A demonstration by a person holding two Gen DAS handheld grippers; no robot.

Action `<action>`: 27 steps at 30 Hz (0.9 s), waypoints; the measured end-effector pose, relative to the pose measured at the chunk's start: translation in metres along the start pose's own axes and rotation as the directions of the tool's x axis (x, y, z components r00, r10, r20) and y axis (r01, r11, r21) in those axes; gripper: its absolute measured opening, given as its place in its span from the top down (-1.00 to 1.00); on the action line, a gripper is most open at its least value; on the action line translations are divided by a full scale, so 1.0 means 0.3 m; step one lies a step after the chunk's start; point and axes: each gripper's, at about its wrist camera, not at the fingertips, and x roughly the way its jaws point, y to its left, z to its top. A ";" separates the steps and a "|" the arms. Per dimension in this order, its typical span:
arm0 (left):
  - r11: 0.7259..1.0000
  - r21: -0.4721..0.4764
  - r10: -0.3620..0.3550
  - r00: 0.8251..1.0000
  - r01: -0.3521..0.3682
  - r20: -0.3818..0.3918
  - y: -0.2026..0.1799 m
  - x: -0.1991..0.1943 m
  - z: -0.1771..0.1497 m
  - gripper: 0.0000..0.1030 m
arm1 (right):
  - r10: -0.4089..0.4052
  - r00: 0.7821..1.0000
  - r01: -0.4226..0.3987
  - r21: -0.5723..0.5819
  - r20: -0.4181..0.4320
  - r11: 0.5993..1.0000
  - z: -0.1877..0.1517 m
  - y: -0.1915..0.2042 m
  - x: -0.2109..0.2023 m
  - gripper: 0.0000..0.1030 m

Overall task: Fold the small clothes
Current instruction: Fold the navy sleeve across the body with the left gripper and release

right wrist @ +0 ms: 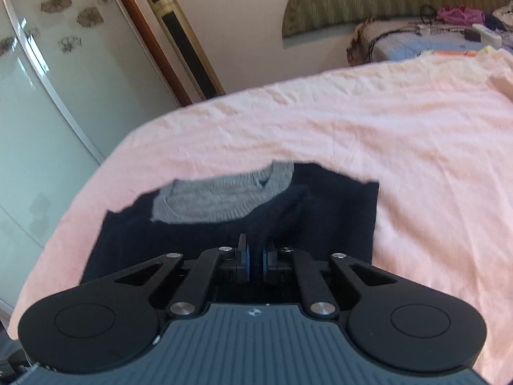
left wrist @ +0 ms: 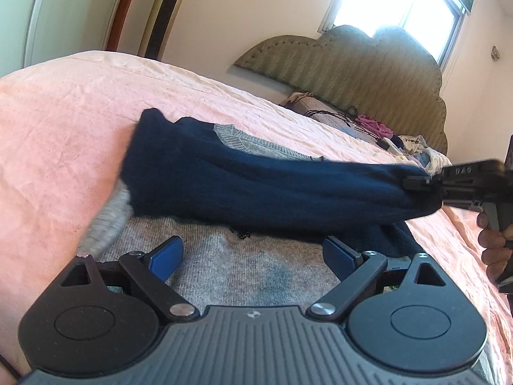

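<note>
**Sweater sleeve pinched and lifted over pink bed**

Sweater (left wrist: 224, 266), grey knit with navy sleeves and a grey ribbed collar (right wrist: 221, 199), spread flat on the pink sheet (right wrist: 384, 147) of the bed. Navy sleeve (left wrist: 272, 186) raised off the grey body and stretched across it towards the right of the left wrist view, its cuff end clamped in the right gripper (left wrist: 416, 181). Fingers of that gripper pressed together on the navy cloth, blue pads almost meeting in the right wrist view (right wrist: 255, 261). Hand (left wrist: 495, 247) gripping the tool's handle at the frame edge.

Left gripper (left wrist: 256, 258) low over the grey body of the sweater, fingers (left wrist: 168, 261) spread wide, nothing between them, blue pads clear of the sleeve. Whether the tips touch the knit: cannot tell.

Padded green headboard (left wrist: 368, 64) at the far end, loose clothes (left wrist: 378, 125) piled below it.
</note>
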 end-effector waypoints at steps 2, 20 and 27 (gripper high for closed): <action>1.000 0.002 -0.008 1.000 0.008 0.001 0.001 0.000 0.000 -0.84 | -0.054 0.998 0.055 0.061 -0.023 0.997 -0.001 -0.091 0.021 0.75; 0.989 -0.002 0.146 0.979 -0.147 -0.140 0.234 0.331 0.372 0.00 | -0.044 0.999 0.047 0.182 -0.021 0.982 0.031 -0.320 0.136 -0.67; 0.910 0.320 0.280 0.960 -0.265 -0.002 0.114 0.341 0.369 0.86 | -0.005 1.000 0.006 0.031 -0.012 0.999 0.030 -0.229 0.170 0.68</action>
